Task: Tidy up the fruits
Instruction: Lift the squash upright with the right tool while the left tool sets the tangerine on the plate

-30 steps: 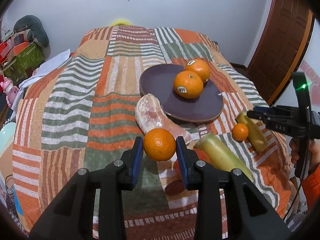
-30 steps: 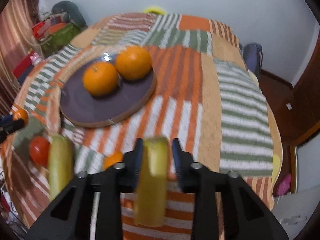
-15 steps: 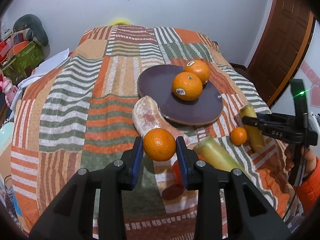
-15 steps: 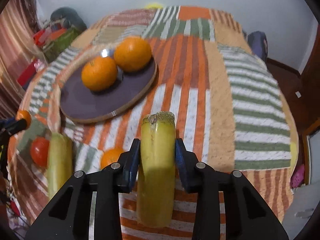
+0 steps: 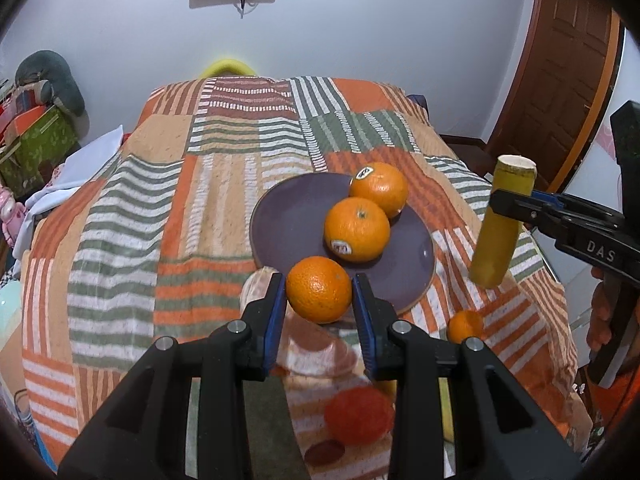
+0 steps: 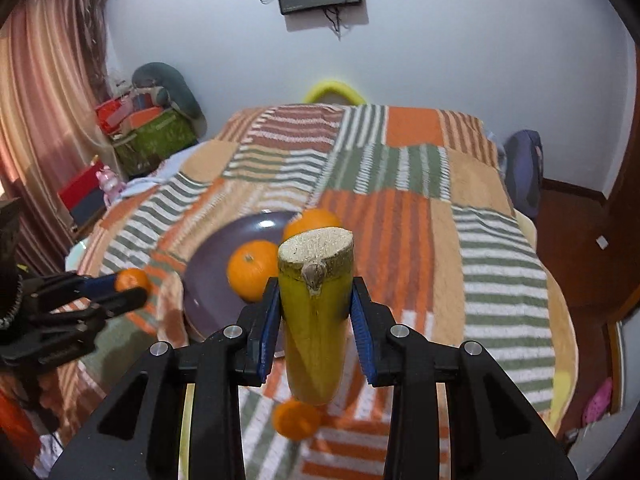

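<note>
- Progress, judged from layout: two oranges [image 5: 366, 216] already sit on the purple plate [image 5: 288, 216], touching each other, toward its far right side; both carry a sticker
- Third orange [image 5: 319, 289] is in transit: left gripper [image 5: 319, 300] is closed on it, blue pads pressed to both sides, fruit held above the near rim of the plate and clear of the bedspread [image 5: 132, 216]
- Right gripper [image 6: 314, 312] is closed on a yellow-green stalk piece [image 6: 314, 320], held roughly upright, pale cut end up, lifted off the cloth to the right of the plate
- Still loose on the bedspread: a small mandarin [image 5: 465, 326] near the plate's right edge, a red tomato-like fruit [image 5: 358, 416] below the left gripper, and a pale pinkish fruit [image 5: 256, 286] mostly hidden behind the left finger
- A second yellow piece shows only as a sliver behind the left gripper; cannot tell what it is
- Estimate: under half done; two placed, two in hand, at least three to collect
- Held orange: round, evenly bright, pebbled peel, no sticker visible; looks firm, grip across its widest part
- Stalk piece: smooth glossy skin, small brown node near the top, fibrous cream cut face; probably slippery, so a slide between the pads is the risk
</note>
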Available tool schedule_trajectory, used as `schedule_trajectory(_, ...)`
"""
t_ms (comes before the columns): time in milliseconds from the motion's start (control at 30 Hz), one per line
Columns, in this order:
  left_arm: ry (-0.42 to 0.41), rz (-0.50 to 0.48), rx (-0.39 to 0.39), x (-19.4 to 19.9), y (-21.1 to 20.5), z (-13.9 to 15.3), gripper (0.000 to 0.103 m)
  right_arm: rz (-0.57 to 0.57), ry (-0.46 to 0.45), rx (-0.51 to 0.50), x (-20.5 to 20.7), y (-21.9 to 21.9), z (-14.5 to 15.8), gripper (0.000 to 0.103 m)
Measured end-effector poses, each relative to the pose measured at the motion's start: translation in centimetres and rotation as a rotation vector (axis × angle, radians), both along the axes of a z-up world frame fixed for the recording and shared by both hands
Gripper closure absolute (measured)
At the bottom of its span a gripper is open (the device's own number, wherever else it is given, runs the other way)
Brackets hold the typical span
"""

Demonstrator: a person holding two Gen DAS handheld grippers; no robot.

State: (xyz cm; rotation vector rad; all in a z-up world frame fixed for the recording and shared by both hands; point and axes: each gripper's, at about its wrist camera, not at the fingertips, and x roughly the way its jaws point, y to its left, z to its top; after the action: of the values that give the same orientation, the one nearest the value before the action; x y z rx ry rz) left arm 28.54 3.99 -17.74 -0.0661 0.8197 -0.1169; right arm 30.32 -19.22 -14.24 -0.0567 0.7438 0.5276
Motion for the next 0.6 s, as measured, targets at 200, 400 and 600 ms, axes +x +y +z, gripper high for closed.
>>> schedule_trajectory(200, 0.006, -0.013, 0.002, 2.1, -0.3, -0.3, 0.070, 0.032, -0.002, 0.011, 1.1, 1.9, -0.5, 0.072)
schedule_trajectory(400, 0.015, -0.018, 0.013, 4.5, -0.4, -0.9, 0.070, 0.042, 0.007, 0.001, 2.4, 3.1, -1.4, 0.072)
schedule_trajectory(600, 0.030, -0.015, 0.022, 7.0, -0.2, -1.8, 0.070, 0.052, 0.022, -0.021, 3.9, 4.0, -2.3, 0.072)
